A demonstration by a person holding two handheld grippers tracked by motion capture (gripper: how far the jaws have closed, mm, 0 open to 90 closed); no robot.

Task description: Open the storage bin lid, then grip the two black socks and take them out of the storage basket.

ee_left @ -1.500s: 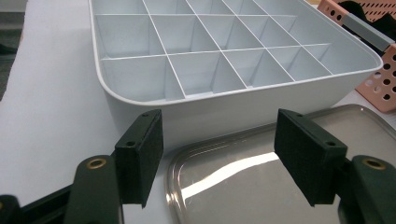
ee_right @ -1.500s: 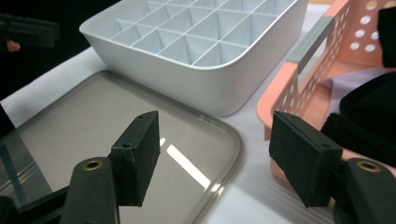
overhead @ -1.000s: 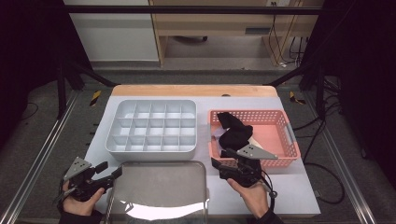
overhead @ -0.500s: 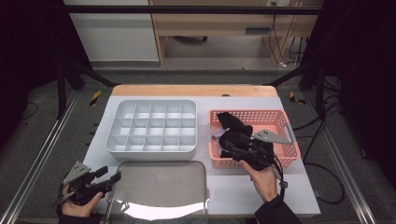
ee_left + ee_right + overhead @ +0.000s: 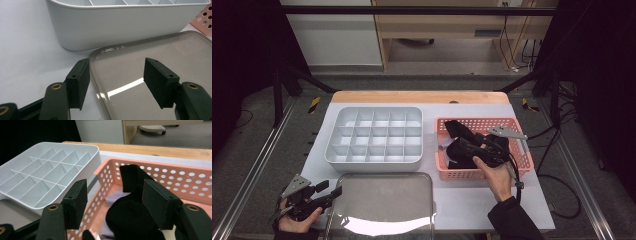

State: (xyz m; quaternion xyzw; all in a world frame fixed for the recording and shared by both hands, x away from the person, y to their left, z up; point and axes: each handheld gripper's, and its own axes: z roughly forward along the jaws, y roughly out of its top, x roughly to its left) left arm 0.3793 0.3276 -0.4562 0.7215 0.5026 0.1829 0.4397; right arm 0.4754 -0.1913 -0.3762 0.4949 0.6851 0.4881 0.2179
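The right gripper hangs over the pink basket at the desk's right side, its fingers spread wide above the black fabric items bundled inside, gripping nothing. A pale cloth lies under the black bundle. The left gripper sits at the near left edge of the desk, fingers wide apart, straddling the rim of the grey translucent lid that lies flat just in front of the white compartment tray
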